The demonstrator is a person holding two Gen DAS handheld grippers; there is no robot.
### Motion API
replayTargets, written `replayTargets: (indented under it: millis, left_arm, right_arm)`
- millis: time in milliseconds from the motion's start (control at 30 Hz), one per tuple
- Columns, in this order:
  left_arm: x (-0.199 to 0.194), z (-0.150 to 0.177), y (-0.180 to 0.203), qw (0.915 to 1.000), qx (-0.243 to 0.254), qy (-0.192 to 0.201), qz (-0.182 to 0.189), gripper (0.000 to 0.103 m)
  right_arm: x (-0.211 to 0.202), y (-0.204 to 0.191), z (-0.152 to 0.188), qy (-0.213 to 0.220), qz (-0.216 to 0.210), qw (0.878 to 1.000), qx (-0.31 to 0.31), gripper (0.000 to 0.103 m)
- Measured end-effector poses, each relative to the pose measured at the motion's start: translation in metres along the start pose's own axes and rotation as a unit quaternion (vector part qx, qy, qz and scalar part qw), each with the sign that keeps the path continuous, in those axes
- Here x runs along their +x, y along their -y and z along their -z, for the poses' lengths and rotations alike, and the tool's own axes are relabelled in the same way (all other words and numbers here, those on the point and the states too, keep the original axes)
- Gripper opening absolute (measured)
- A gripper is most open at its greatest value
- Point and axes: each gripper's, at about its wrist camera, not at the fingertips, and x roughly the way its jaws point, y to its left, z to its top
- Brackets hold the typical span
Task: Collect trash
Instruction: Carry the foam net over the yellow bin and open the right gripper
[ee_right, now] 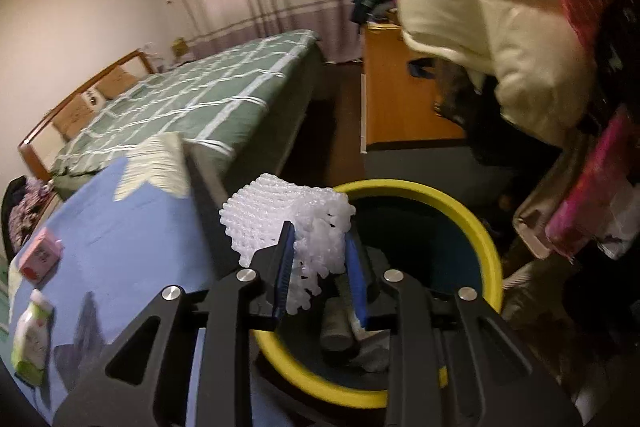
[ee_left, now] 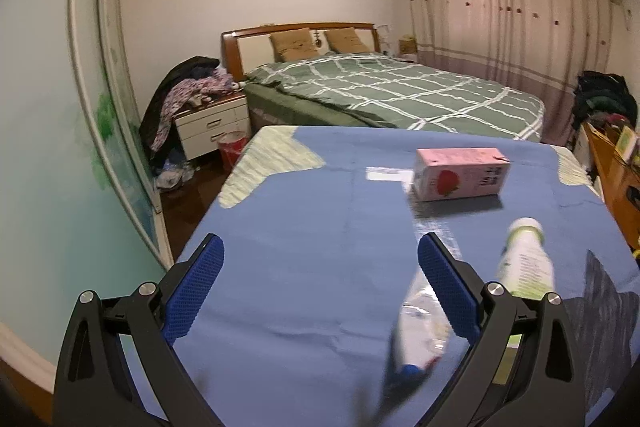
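White foam netting, a crumpled tube of mesh packing (ee_right: 288, 223): clamped between the blue pads of your right gripper (ee_right: 320, 279), its bulk bulging forward and to the left of the fingertips. It hangs over the near rim of the round bin with the yellow rim and dark inside (ee_right: 490, 247), which stands just beside the edge of the table covered in blue cloth (ee_right: 120, 239). Dark, roughly cylindrical items lie inside the bin; what they are cannot be told.

Your left gripper (ee_left: 320, 287): jaws spread wide, nothing between them, held above the blue cloth.

Pink rectangular drink carton with a red fruit picture (ee_left: 460, 173): lying on its side on the cloth, ahead and to the right of your left gripper, well apart from it.

White plastic bottle with a green label (ee_left: 526, 255): lying just outside the right finger of your left gripper.

Clear crumpled wrapper with a blue end (ee_left: 416, 331): blurred, close beside the inner face of that same right finger.
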Motion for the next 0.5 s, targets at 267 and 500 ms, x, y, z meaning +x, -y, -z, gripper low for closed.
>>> replayTargets:
  millis: [267,500]
  left_arm:
    - [-0.019,-0.003,0.024,0.9988,0.019,0.004,0.045,0.096]
    - [-0.028,-0.003,0.043,0.9963,0.041,0.003,0.075,0.096]
  right_arm:
    - [0.011,0.016,0.005,-0.002,0.037,0.999,0.012,0.043]
    - [0.009,0.02,0.004,-0.001,0.041,0.999,0.017,0.052]
